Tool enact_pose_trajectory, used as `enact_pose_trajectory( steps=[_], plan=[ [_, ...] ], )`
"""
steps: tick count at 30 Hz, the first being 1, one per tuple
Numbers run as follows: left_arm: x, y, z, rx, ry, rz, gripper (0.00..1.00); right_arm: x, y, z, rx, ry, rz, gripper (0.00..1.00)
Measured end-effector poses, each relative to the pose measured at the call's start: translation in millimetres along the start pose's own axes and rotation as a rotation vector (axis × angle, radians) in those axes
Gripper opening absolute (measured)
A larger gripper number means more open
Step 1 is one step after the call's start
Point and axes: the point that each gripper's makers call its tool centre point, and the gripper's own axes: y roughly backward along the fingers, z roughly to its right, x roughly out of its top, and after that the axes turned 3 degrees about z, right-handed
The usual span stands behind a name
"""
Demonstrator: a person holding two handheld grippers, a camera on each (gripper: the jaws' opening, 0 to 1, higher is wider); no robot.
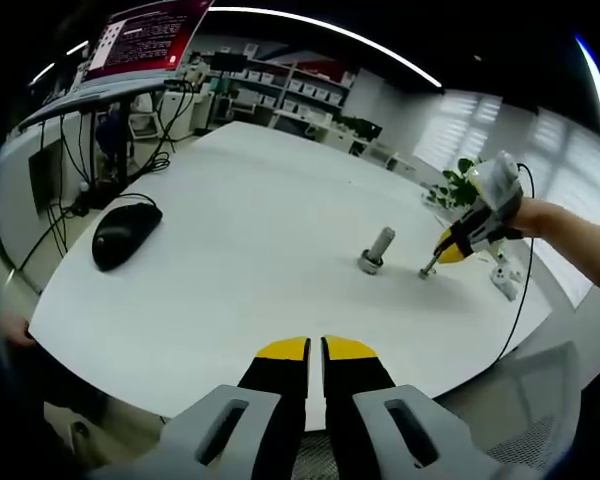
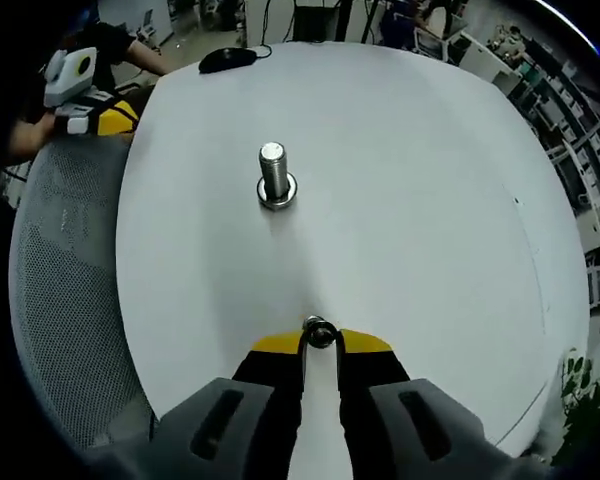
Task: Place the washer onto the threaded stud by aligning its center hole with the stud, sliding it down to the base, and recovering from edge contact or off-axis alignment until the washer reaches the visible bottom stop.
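A threaded metal stud (image 2: 273,168) stands upright on its wide round base (image 2: 278,195) in the middle of the white table (image 2: 410,200). My right gripper (image 2: 320,343) is shut on a small metal washer (image 2: 319,331), held at the fingertips a short way in front of the stud and low over the table. In the left gripper view, the right gripper (image 1: 438,258) holds the washer (image 1: 426,271) just right of the stud (image 1: 377,249). My left gripper (image 1: 316,350) hangs over the table's near edge, its jaws together with nothing between them. In the right gripper view, the left gripper (image 2: 110,115) sits at the far left in a hand.
A black mouse (image 1: 125,232) lies at the table's left, with cables behind it. A red-lit monitor (image 1: 145,35) stands beyond. A grey mesh chair (image 2: 60,300) borders the table. A small white object (image 1: 504,279) lies near the table's right edge.
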Motion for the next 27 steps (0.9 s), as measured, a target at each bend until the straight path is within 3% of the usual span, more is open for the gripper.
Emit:
enact_pose_trajectory(
  steps=[12,15,18,27],
  plan=[
    [-0.9,0,-0.6,0.002,0.0,-0.005,0.02,-9.5,-24,0,0.028,-0.038,-0.012,0.14],
    [-1.0,0,-0.5,0.002,0.001,-0.006,0.02,-6.1,-22,2,0.026,-0.014,0.013,0.15],
    [-1.3,0,-0.8,0.002,0.001,-0.007,0.02,-8.8,-22,3,0.015,-0.037,0.014,0.26],
    [-1.2,0,-0.9,0.004,0.001,-0.007,0.02,-27.3,-16,9,-0.004,-0.1,0.028,0.29]
  ],
)
